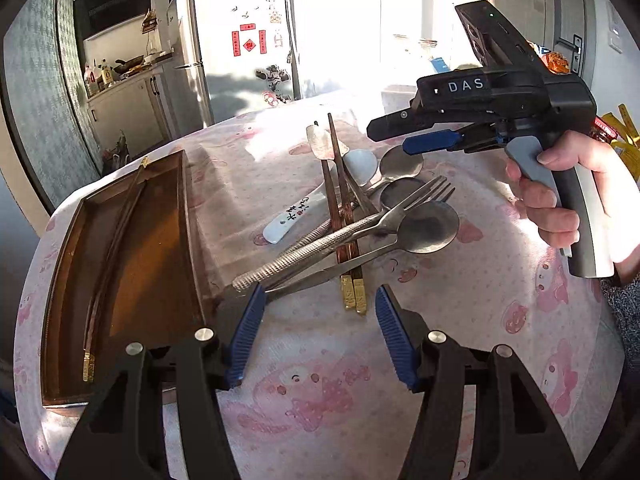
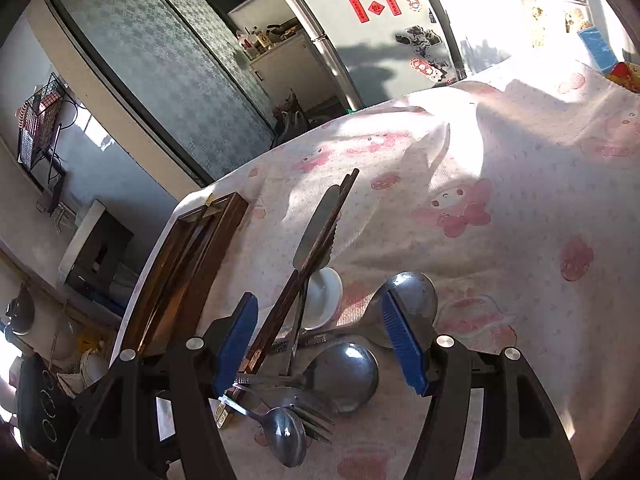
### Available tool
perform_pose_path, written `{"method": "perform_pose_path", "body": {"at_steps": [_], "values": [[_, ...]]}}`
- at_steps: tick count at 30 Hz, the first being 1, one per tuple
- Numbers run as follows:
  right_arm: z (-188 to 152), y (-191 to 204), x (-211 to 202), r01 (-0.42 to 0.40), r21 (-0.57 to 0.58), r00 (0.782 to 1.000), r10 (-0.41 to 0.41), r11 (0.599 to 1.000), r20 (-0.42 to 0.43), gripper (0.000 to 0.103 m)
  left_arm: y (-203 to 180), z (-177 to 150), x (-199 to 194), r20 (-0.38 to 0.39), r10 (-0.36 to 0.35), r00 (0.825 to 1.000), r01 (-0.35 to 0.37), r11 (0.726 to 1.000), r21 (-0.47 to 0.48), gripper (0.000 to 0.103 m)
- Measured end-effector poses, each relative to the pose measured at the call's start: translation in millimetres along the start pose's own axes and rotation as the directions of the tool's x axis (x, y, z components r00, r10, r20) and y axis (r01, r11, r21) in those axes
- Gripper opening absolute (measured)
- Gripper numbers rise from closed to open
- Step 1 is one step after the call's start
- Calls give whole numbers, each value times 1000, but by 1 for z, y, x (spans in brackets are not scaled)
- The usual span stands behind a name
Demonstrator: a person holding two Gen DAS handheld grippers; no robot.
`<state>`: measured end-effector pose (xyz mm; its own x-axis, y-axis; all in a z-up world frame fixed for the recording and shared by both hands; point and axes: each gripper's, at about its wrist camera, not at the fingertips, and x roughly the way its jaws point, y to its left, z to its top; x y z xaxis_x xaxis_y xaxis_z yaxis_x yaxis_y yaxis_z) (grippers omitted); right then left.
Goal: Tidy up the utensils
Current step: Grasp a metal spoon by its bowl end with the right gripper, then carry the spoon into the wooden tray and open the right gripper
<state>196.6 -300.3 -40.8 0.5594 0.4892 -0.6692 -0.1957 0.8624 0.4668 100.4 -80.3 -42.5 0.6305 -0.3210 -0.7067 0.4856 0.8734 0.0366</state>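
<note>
The left gripper (image 1: 320, 312) sits low over the table with its two blue pads (image 1: 248, 328) spread wide apart. Nothing is between them. One pad is right next to the ends of the long handles in the pile, but I cannot tell if it touches them. The right gripper (image 2: 316, 340) is spread wide too, and it holds nothing. It hangs just above the pile.

The pile of utensils (image 1: 360, 216) lies on the pink cloth (image 1: 320, 400) in the middle of the table. A bumpy-handled fork (image 1: 340, 236) lies across the top. Under it are two dark chopsticks (image 1: 340, 200) with gold ends, some metal spoons (image 1: 428, 228), a white spoon (image 1: 312, 204) with writing, and a knife (image 2: 316, 228).

To the left of the pile is a brown wooden tray (image 1: 64, 280). Another pair of chopsticks (image 1: 116, 240) lies inside it, along its length.

The left wrist view shows the whole right gripper (image 1: 424, 136) from the side, up in the air over the far spoons, with a hand (image 1: 560, 192) around its handle. It also shows all of the tray. The right wrist view shows only the far end of the tray (image 2: 188, 264), but it shows the knife blade much better. Far back stands a fridge (image 1: 236, 48) with red stickers.
</note>
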Motion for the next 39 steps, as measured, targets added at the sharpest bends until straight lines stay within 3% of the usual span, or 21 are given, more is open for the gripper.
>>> {"method": "perform_pose_path", "body": {"at_steps": [5,7,13,15,18,21,26,35,36,38,39], "values": [[-18,7,-20,5,-26,1000,-5,1000,-25,65,-10,-4,-3,5,-44,999,44,999,16,61],[-33,4,-27,-1,-9,999,0,1000,-45,48,-13,-6,1,-1,-43,999,44,999,22,62],[-77,-8,-33,-50,74,995,56,996,-83,33,-18,0,3,6,-56,998,56,998,13,62],[-82,-9,-29,-80,89,993,87,993,-80,25,-23,0,1,8,-57,998,56,998,27,62],[-83,-4,-21,-97,99,992,105,990,-77,22,-32,-1,-3,11,-45,999,45,997,61,62],[-82,6,-23,-73,62,996,76,995,-48,6,-34,-1,-6,14,-40,999,38,996,86,63],[-73,24,-58,-48,-41,999,49,998,22,3,-23,4,-7,23,-10,1000,8,996,92,63],[-51,42,-117,-75,-135,991,89,988,99,2,-12,15,9,8,-54,998,54,997,46,62],[-48,44,-120,-63,-141,991,79,988,109,2,-14,15,9,13,-61,998,60,997,54,59],[-41,46,-120,-41,-144,991,59,989,121,2,-15,15,7,13,-70,997,69,996,52,24],[-37,48,-117,-41,-141,991,58,989,119,2,-14,15,5,18,-70,997,69,997,46,24]]}}
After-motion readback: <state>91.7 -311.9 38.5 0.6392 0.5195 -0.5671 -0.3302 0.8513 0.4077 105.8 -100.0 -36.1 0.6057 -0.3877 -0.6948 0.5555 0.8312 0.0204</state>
